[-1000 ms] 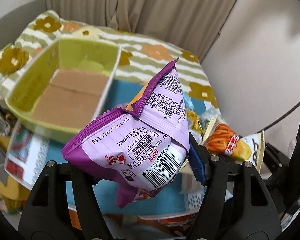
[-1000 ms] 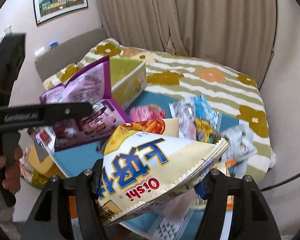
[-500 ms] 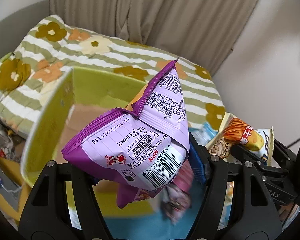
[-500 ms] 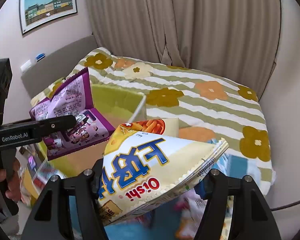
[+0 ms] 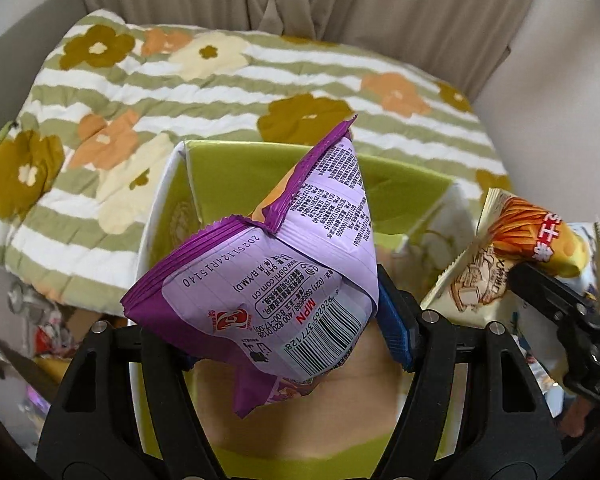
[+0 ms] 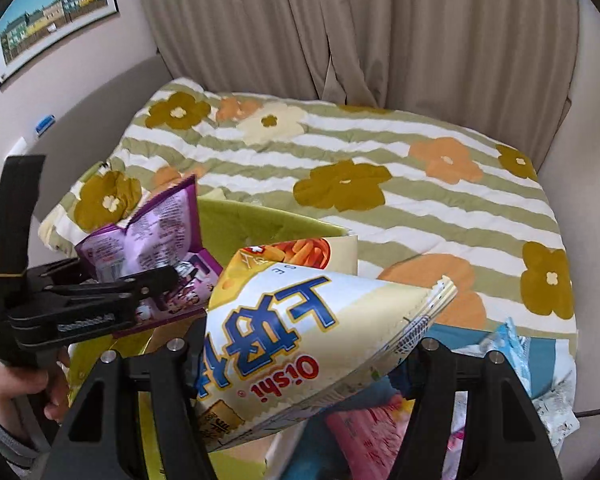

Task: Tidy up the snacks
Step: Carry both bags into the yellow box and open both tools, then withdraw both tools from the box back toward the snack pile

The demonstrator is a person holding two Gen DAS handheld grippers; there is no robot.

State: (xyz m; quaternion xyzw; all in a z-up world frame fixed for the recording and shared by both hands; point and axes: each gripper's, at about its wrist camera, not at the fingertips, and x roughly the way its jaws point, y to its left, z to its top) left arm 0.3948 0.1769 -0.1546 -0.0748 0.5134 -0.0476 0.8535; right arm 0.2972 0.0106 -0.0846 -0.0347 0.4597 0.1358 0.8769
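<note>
My left gripper (image 5: 296, 340) is shut on a purple snack bag (image 5: 284, 280) and holds it over the open lime-green box (image 5: 404, 192). My right gripper (image 6: 300, 364) is shut on a cream Oishi snack bag (image 6: 300, 332) and holds it just right of the box (image 6: 268, 220). The right gripper and its bag (image 5: 532, 248) show at the right of the left wrist view. The left gripper with the purple bag (image 6: 156, 232) shows at the left of the right wrist view.
The box stands on a bed with a green-striped flowered quilt (image 6: 340, 160). Several loose snack packets (image 6: 512, 352) lie on a blue cloth (image 6: 460, 332) at the right. Beige curtains (image 6: 340, 20) hang behind. Clutter (image 5: 40, 320) lies left of the box.
Both grippers have moved forward and left with their bags. The purple bag is now over the box's inside; the Oishi bag has come up beside the box.
</note>
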